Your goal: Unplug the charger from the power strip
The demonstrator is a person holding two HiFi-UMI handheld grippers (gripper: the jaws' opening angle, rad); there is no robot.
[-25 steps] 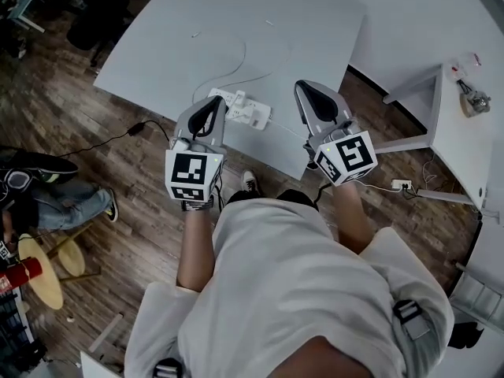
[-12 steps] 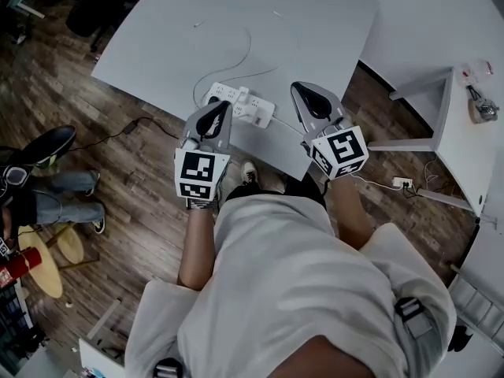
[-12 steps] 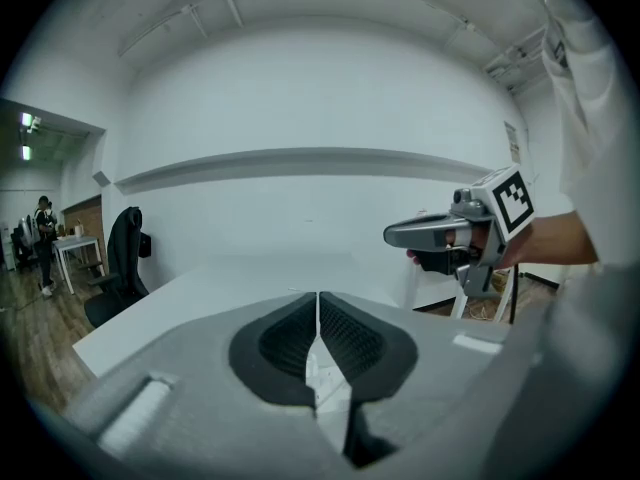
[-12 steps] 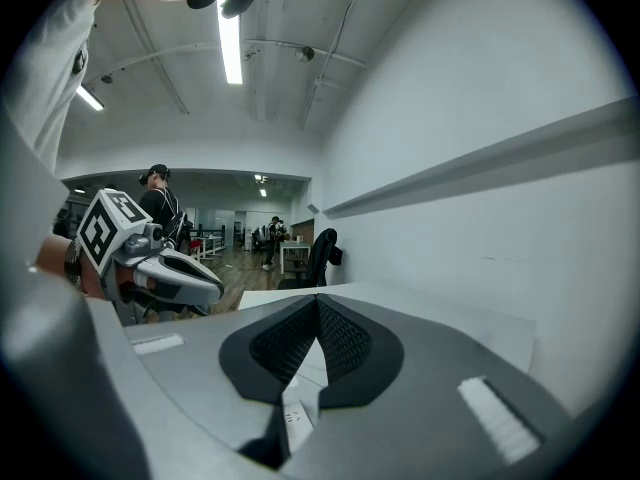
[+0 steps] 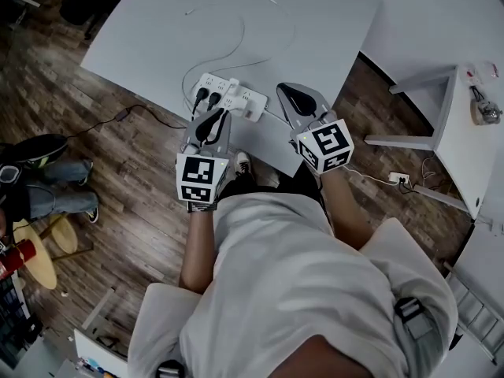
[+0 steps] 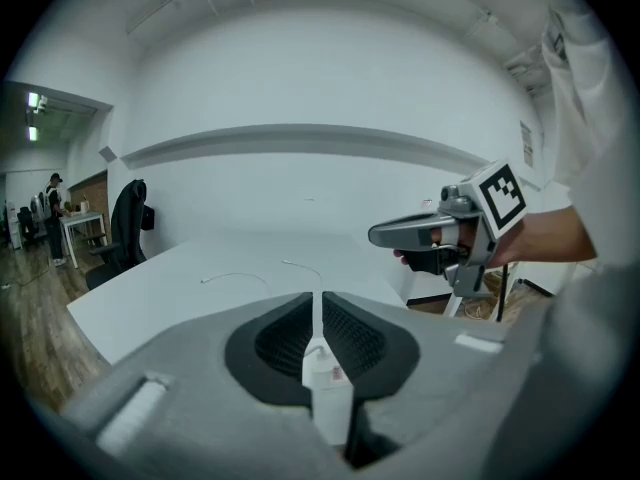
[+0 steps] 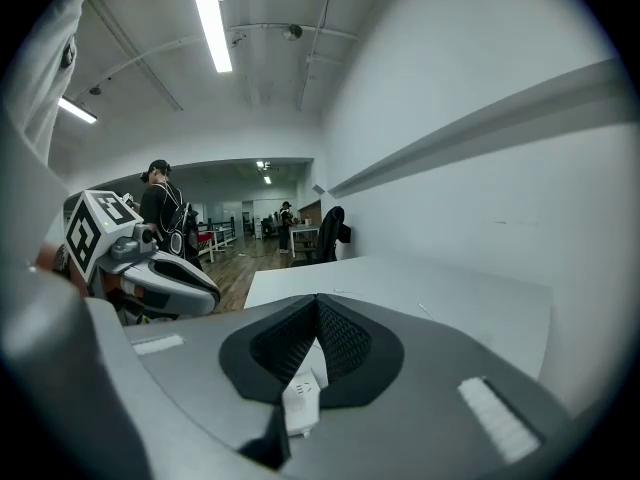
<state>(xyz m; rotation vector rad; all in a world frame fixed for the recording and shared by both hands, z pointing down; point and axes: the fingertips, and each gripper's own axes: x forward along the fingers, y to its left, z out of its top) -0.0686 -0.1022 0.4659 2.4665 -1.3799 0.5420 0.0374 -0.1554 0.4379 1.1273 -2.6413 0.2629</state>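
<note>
1. Your left gripper (image 5: 211,121) hangs over the near edge of the large white bench (image 5: 157,30). Its tips point at the long white power strip (image 5: 247,102) just beyond them.
2. In the left gripper view, this gripper's (image 6: 320,308) jaws stand almost together, with only a thin slit between the black ribbed pads (image 6: 285,333). They have just been opening a little and hold nothing.
3. Your right gripper (image 5: 290,97) is to the right of the left one and apart from it. In the head view its tip sits just right of the strip's right end.
4. In the right gripper view, that gripper's (image 7: 318,313) jaws meet tip to tip and are empty. A white socket face of the power strip (image 7: 300,398) shows below the pads, and your left gripper (image 7: 190,288) shows at the left.
5. The power strip lies at an angle close to the bench's near edge, with its right end the nearer one.
6. 2 black plugs (image 5: 201,94) sit in its left end. The white block charger (image 5: 233,90) stands plugged in just right of them, towards the middle.
7. A thin white cable (image 5: 236,53) loops from the strip towards the far side of the bench. A black cord (image 5: 126,116) runs left onto the dark wooden floor (image 5: 63,93).
8. Neither gripper touches the strip or the charger.
</note>
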